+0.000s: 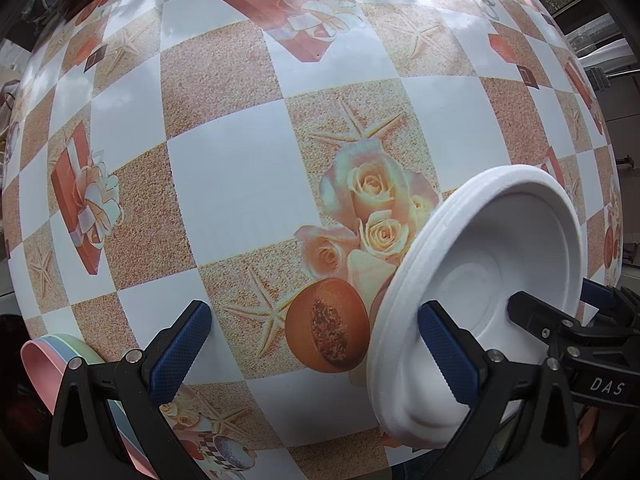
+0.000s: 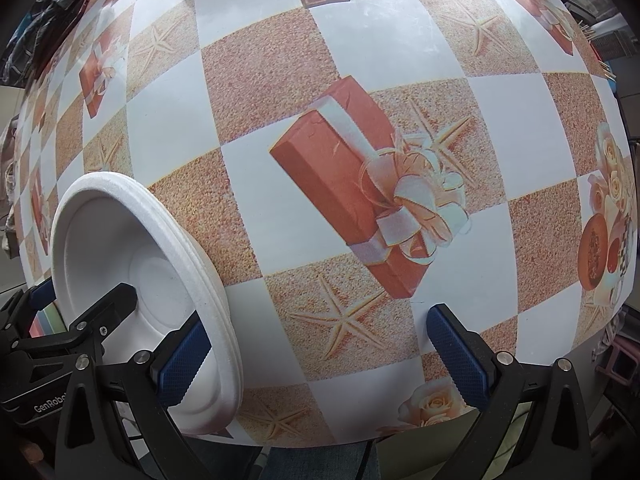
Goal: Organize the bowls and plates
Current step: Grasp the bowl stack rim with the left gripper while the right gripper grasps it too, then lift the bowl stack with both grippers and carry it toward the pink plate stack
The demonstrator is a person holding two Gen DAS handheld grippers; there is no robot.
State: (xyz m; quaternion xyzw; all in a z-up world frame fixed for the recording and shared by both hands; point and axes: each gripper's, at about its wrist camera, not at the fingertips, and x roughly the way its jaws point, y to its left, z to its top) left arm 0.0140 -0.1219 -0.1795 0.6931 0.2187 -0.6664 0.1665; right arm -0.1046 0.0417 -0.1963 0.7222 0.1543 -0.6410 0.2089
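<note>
A nested stack of white foam bowls (image 1: pixel 480 264) (image 2: pixel 120 240) sits on the patterned tablecloth near the table's front edge. My left gripper (image 1: pixel 314 354) is open, its right finger inside the bowl and its left finger over bare cloth, so it straddles the bowl's left rim. My right gripper (image 2: pixel 320 358) is open too, its left finger in the bowl and its right finger over the cloth, straddling the right rim. Neither pair of pads presses on the foam. A stack of pastel plates (image 1: pixel 60 356), pink, blue and green, lies at the table's near left corner, partly hidden behind my left finger.
The table (image 2: pixel 360 40) carries a glossy checked cloth printed with gift boxes, starfish and roses, and its far part holds no objects. A person's trouser leg (image 2: pixel 320 460) shows below the front edge. A purple stool (image 2: pixel 616 360) stands off to the right.
</note>
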